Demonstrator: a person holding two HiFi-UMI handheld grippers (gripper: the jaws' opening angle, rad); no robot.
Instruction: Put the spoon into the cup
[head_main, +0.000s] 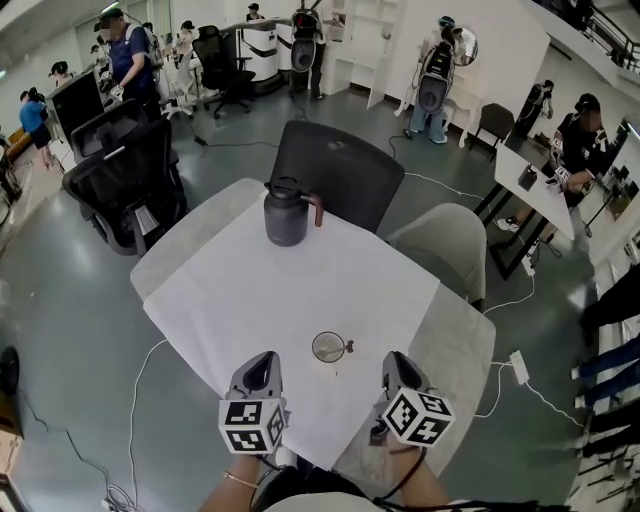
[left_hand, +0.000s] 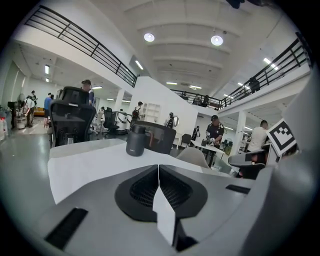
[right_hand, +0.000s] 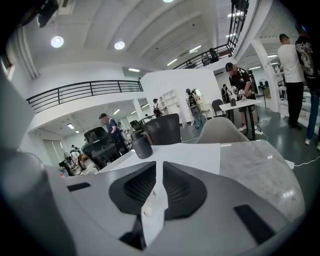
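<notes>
Your left gripper (head_main: 262, 362) has its jaws pressed together and your right gripper (head_main: 395, 362) has its jaws all but closed on nothing, both low over the near edge of the table (head_main: 455, 345). The cup (head_main: 328, 347) stands on the white cloth (head_main: 340, 270) just beyond and between them. The small dark piece touching the cup's right rim is probably the spoon (head_main: 348, 348), though it is too small to be sure. If you reach in with the jaws this tight, you risk knocking the cup over or nudging it across the table. If you pinch low, you may snag the cloth and drag the cup with it.
</notes>
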